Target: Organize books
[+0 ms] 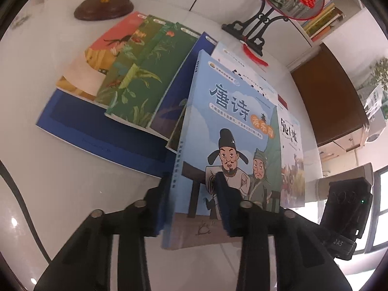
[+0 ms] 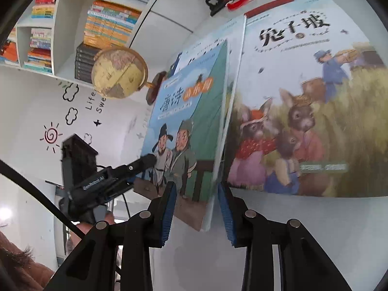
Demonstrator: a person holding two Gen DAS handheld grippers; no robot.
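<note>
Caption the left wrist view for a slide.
Left claw grips the light-blue poetry book lifted above fanned books on a white table.

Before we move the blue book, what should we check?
1. Left tongs clamp the blue poetry book: ok.
2. Right tongs clamp its lower corner: ok.
3. Book's far edge free of the rabbit book: cannot tell.
4. Globe out of the way: ok.
5. Fan stand clear of the books: not ok, its tassel seems to touch one.
</note>
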